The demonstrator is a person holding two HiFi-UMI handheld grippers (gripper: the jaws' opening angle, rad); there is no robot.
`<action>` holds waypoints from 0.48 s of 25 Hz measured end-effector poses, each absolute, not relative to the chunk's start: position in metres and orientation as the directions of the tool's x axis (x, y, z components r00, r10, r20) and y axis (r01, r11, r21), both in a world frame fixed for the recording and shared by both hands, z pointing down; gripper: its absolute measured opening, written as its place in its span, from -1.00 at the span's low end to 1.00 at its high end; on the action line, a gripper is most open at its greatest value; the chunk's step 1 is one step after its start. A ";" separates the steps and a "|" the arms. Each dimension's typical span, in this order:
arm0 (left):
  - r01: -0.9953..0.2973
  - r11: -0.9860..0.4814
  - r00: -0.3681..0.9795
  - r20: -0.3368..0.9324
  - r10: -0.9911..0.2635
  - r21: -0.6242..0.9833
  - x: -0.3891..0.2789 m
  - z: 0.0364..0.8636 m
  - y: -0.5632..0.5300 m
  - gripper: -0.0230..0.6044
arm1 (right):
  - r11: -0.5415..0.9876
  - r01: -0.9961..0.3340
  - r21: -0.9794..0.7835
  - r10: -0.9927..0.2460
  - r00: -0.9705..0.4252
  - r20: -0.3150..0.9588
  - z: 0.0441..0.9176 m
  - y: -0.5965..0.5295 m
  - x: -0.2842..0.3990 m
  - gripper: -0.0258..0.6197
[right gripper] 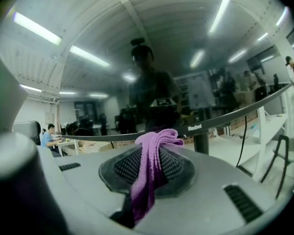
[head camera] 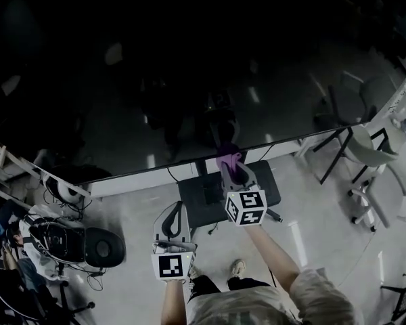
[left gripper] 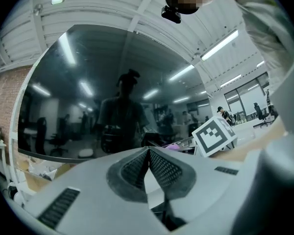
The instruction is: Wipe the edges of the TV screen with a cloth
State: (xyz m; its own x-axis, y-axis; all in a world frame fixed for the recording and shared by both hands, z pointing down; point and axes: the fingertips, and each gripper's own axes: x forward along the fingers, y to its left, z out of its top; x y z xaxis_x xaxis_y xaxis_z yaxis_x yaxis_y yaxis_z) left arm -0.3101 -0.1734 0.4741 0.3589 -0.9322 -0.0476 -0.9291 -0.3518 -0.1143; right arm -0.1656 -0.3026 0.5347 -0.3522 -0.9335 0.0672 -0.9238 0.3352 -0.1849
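The right claw [right gripper: 152, 153] is clamped on a purple cloth [right gripper: 146, 180]. The cloth is pinched between the two ribbed pads, with one bunched end sticking out past the tips and the rest trailing back between the jaws. In the head view that bunched end sits right at the lower edge of the big dark TV screen [head camera: 189, 80], a little right of the edge's middle and just above the stand's black base [head camera: 196, 198]. It seems to press against the bezel, though actual contact is hard to confirm. The right gripper view shows the cloth tip level with the thin dark bezel, with the stand's post [right gripper: 201, 141] just to its right. The left claw [left gripper: 148, 152] is closed with nothing in it; its pads meet at the tips. It is held nearer the person and to the left of the other gripper, below the TV and clear of it. The left gripper view shows the right gripper's marker cube [left gripper: 214, 135] off to its right. White chairs [head camera: 372, 154] stand on the pale floor [head camera: 311, 208] at the right. The glass reflects ceiling lights and a standing figure.
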 end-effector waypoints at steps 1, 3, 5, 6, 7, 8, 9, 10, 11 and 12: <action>-0.926 -0.359 0.366 -0.045 -0.930 -0.115 -0.301 0.474 -0.172 -0.88 | 0.345 -0.923 -0.168 -0.931 -0.360 0.065 0.534 -0.302 -0.160 -0.73; -0.920 -0.373 0.379 -0.039 -0.924 -0.118 -0.287 0.475 -0.172 -0.88 | 0.354 -0.925 -0.140 -0.929 -0.364 0.060 0.533 -0.302 -0.150 -0.73; -0.916 -0.383 0.389 -0.032 -0.921 -0.121 -0.274 0.477 -0.177 -0.88 | 0.347 -0.926 -0.147 -0.932 -0.358 0.055 0.532 -0.303 -0.138 -0.73; -0.914 -0.388 0.394 -0.030 -0.919 -0.118 -0.268 0.479 -0.180 -0.88 | 0.340 -0.928 -0.155 -0.935 -0.352 0.054 0.532 -0.304 -0.130 -0.73; -0.912 -0.394 0.400 -0.030 -0.916 -0.114 -0.262 0.480 -0.182 -0.88 | 0.331 -0.930 -0.156 -0.938 -0.343 0.053 0.533 -0.304 -0.122 -0.73; -0.909 -0.401 0.407 -0.033 -0.913 -0.110 -0.256 0.482 -0.184 -0.88 | 0.322 -0.935 -0.151 -0.942 -0.332 0.053 0.535 -0.304 -0.114 -0.73; -0.906 -0.409 0.415 -0.037 -0.909 -0.107 -0.250 0.485 -0.186 -0.88 | 0.311 -0.940 -0.142 -0.946 -0.321 0.051 0.536 -0.304 -0.106 -0.73; -0.902 -0.419 0.425 -0.043 -0.904 -0.104 -0.244 0.487 -0.189 -0.88 | 0.300 -0.944 -0.135 -0.950 -0.309 0.049 0.537 -0.304 -0.098 -0.73; -0.898 -0.428 0.434 -0.047 -0.900 -0.100 -0.238 0.489 -0.192 -0.88 | 0.289 -0.949 -0.130 -0.954 -0.297 0.046 0.537 -0.306 -0.090 -0.73; -0.894 -0.438 0.443 -0.048 -0.895 -0.095 -0.232 0.490 -0.197 -0.88 | 0.277 -0.952 -0.127 -0.958 -0.285 0.045 0.537 -0.308 -0.082 -0.73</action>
